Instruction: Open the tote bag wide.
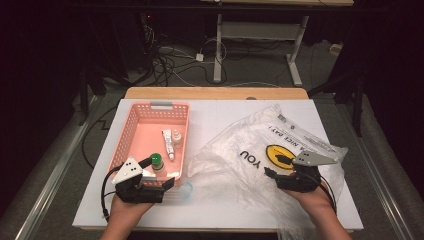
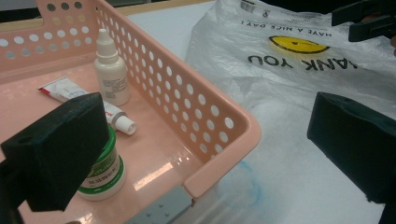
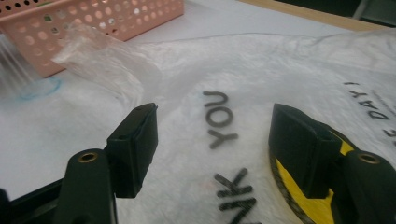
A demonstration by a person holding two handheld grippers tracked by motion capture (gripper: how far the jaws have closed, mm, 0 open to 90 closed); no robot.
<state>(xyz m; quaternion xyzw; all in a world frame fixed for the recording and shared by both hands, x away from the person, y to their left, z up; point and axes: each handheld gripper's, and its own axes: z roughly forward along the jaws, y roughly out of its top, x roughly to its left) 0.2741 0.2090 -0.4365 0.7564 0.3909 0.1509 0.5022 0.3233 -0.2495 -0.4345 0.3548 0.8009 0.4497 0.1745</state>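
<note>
White table (image 1: 150, 210) under that flimsy, slippery plastic bag (image 1: 260, 145); your right hand-held gripper (image 1: 274, 166) hangs wide, holding nothing; pinch a crumpled fold, not flat film.

Two hand-held black claws, left claw (image 1: 161, 175) and right claw (image 1: 273, 165), each with grey three-cornered top plate, black trailing cable, blocky black pads.
</note>
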